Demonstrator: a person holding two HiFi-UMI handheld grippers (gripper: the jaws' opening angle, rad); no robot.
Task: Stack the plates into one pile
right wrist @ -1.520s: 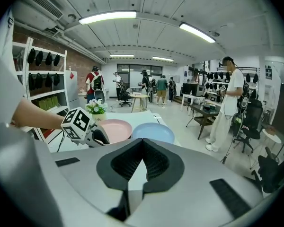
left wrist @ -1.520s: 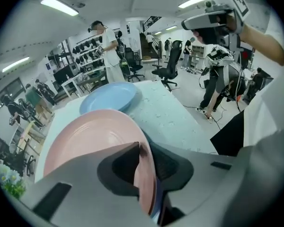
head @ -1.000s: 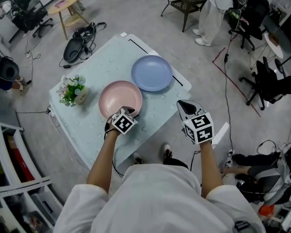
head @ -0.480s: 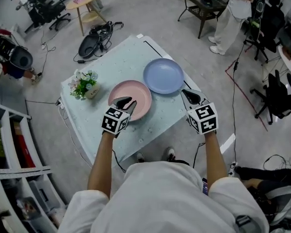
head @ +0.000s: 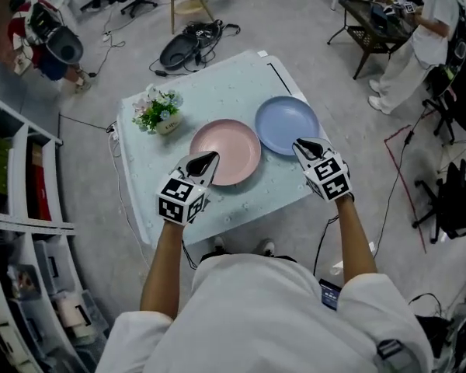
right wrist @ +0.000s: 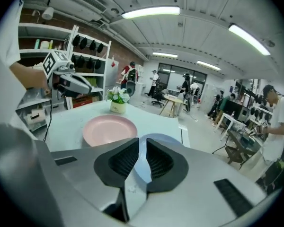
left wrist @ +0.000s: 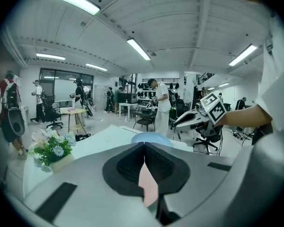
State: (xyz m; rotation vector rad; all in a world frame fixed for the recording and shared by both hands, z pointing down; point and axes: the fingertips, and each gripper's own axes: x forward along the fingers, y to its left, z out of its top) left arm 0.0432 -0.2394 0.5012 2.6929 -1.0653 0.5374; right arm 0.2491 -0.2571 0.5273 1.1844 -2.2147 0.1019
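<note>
A pink plate [head: 227,151] lies flat on the pale blue table [head: 210,92], and a blue plate [head: 286,123] lies just right of it and a little farther off. My left gripper [head: 207,160] is shut, its tips over the pink plate's near-left rim; a sliver of pink plate [left wrist: 148,186] shows under the closed jaws, nothing held. My right gripper [head: 307,144] hovers at the blue plate's near-right edge. Its jaws are opening, a narrow gap with nothing in it, and the blue plate [right wrist: 144,167] shows through. From the right gripper view the pink plate [right wrist: 109,129] lies ahead to the left.
A small pot of flowers [head: 161,113] stands at the table's left corner. Metal shelving [head: 19,208] runs along the left. A black bag [head: 188,47] lies on the floor beyond the table. A person [head: 423,33] stands by a dark side table at upper right.
The left jaws went from open at the pink plate's near rim to shut. The right gripper moved forward to the blue plate's near edge. The head view shifted.
</note>
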